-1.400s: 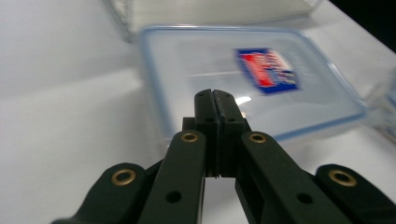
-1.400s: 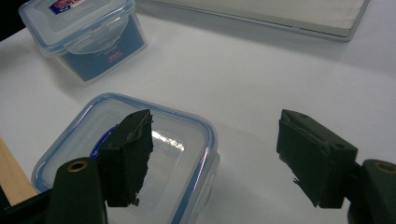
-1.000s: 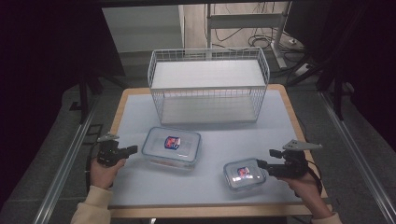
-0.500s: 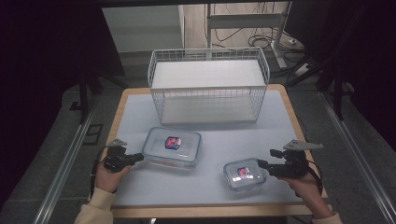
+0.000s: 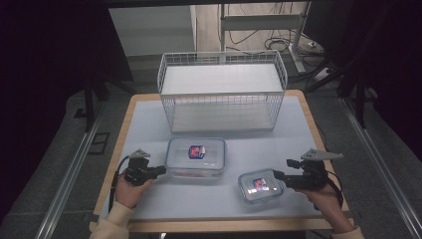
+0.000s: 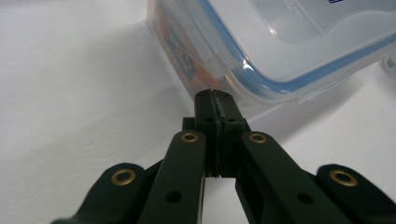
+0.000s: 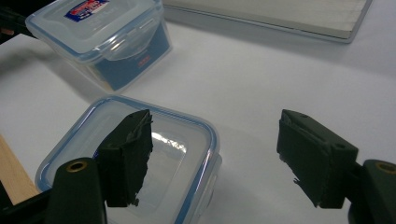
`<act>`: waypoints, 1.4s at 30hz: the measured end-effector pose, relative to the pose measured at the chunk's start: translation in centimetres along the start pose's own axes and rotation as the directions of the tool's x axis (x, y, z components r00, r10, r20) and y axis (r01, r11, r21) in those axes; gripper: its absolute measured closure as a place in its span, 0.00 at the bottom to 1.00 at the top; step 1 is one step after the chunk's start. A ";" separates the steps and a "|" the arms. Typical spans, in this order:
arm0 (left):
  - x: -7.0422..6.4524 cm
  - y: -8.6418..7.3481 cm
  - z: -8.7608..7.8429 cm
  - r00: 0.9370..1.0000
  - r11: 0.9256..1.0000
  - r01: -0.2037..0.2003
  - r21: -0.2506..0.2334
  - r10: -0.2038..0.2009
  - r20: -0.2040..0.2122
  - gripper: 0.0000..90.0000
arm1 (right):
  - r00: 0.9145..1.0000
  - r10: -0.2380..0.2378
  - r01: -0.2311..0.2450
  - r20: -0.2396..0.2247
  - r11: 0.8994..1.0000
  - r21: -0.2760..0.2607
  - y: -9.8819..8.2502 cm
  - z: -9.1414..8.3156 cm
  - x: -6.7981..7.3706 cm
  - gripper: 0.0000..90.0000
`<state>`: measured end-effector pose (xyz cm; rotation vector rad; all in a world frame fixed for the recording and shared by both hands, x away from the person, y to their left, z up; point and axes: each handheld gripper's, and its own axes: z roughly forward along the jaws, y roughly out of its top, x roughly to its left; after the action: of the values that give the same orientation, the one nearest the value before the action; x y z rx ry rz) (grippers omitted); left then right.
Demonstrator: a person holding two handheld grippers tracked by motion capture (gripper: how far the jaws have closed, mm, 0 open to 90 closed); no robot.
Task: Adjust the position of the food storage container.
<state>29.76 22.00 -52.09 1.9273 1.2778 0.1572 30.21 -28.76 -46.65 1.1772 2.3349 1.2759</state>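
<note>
A large clear lidded container (image 5: 195, 158) with a blue seal and a red-blue label sits at the table's middle. My left gripper (image 5: 160, 171) is shut with nothing in it, and its tips are right at that container's left wall (image 6: 243, 70). In the left gripper view the closed jaws of the left gripper (image 6: 215, 95) meet just below the lid's side clasp. A smaller lidded container (image 5: 260, 185) lies to the front right. My right gripper (image 5: 276, 175) stands open at its right edge. In the right gripper view one jaw of the right gripper (image 7: 219, 158) hangs over the small container's lid (image 7: 182, 154) and the other over bare table.
A white wire basket (image 5: 222, 92) stands at the back of the table (image 5: 144, 124); its base board (image 7: 280, 14) shows beyond the large container (image 7: 100, 37). The table's wooden rim runs close to both hands at the front.
My left gripper has slid right across the table, up to the large container's left side. The right gripper and both containers have stayed put.
</note>
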 end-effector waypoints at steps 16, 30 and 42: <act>-2.2 2.3 3.1 0.999 0.999 -0.034 0.037 0.033 0.031 1.00 | 1.000 0.000 0.000 -0.001 1.000 0.005 0.0 0.3 -0.1 0.30; -3.9 3.9 5.3 0.996 0.996 -0.074 0.051 0.071 0.050 1.00 | 1.000 -0.002 0.002 -0.003 1.000 0.007 0.0 0.3 -0.1 0.29; -1.8 4.0 1.1 0.998 1.000 -0.002 -0.029 0.004 0.062 0.94 | 0.998 0.055 -0.056 -0.044 0.998 -0.011 1.0 0.7 -0.6 0.26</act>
<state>32.30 19.24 -49.61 1.8952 1.2255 0.1151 31.51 -28.45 -46.35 1.2302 2.3365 1.3458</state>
